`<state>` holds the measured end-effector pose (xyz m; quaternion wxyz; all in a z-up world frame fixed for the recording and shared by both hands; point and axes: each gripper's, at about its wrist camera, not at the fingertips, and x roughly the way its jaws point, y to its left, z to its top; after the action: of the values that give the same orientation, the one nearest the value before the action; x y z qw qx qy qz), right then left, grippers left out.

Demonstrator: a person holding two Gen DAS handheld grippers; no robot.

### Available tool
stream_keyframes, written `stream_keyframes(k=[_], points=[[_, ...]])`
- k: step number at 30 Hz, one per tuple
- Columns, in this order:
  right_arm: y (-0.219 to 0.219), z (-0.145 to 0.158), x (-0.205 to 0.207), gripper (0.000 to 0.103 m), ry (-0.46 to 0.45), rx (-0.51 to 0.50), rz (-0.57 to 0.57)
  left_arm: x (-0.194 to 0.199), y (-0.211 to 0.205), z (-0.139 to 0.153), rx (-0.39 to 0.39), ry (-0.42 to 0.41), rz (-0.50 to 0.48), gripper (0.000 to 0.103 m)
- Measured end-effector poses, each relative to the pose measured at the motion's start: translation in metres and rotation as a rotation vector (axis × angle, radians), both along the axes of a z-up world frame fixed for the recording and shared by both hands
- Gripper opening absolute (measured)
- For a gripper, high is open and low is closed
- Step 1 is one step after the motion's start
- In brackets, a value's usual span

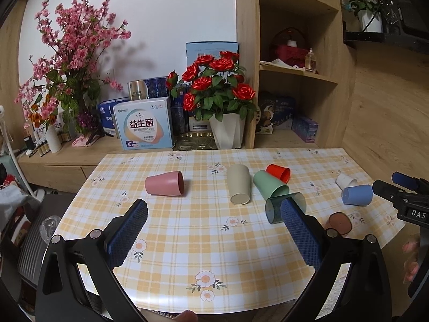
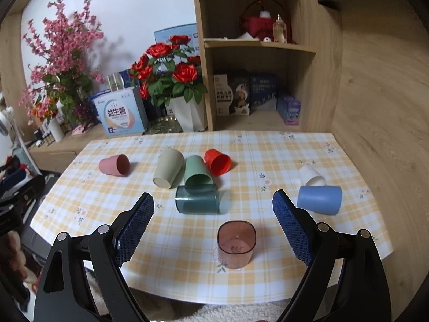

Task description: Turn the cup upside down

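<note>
Several cups are on the checked tablecloth [image 2: 268, 161]. A translucent brown-pink cup [image 2: 236, 244] stands mouth down between my right gripper's [image 2: 213, 204] open fingers, a little nearer than the tips. A clear teal cup [image 2: 197, 198] lies on its side ahead of it. Pink [image 2: 114, 164], beige [image 2: 169, 167], green [image 2: 197, 171], red [image 2: 217, 161], white [image 2: 311, 175] and blue [image 2: 319, 200] cups lie on their sides. My left gripper [image 1: 214, 206] is open and empty above the table, the pink cup [image 1: 165, 183] to its front left, the teal cup [image 1: 284, 206] behind its right finger.
A rose pot [image 2: 189, 112], boxes [image 2: 120, 115] and a blossom vase [image 2: 56, 128] stand on the low cabinet behind the table. A wooden shelf unit [image 2: 257, 53] rises at the back right. The right gripper shows at the edge of the left wrist view [image 1: 402, 198].
</note>
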<state>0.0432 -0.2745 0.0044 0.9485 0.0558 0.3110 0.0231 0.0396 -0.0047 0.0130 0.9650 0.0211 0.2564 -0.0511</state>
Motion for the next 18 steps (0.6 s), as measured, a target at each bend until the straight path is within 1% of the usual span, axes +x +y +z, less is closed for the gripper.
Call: stream_keyframes(k=[9,18], points=[[-0.003,0.017,-0.013,0.087,-0.034,0.003,-0.021,-0.008,-0.003,0.014,-0.015,-0.024,-0.017,0.097],[-0.007,0.02,-0.016,0.087,-0.04,0.0,-0.038,-0.01,-0.007,0.019,-0.02,-0.03,-0.029,0.097]])
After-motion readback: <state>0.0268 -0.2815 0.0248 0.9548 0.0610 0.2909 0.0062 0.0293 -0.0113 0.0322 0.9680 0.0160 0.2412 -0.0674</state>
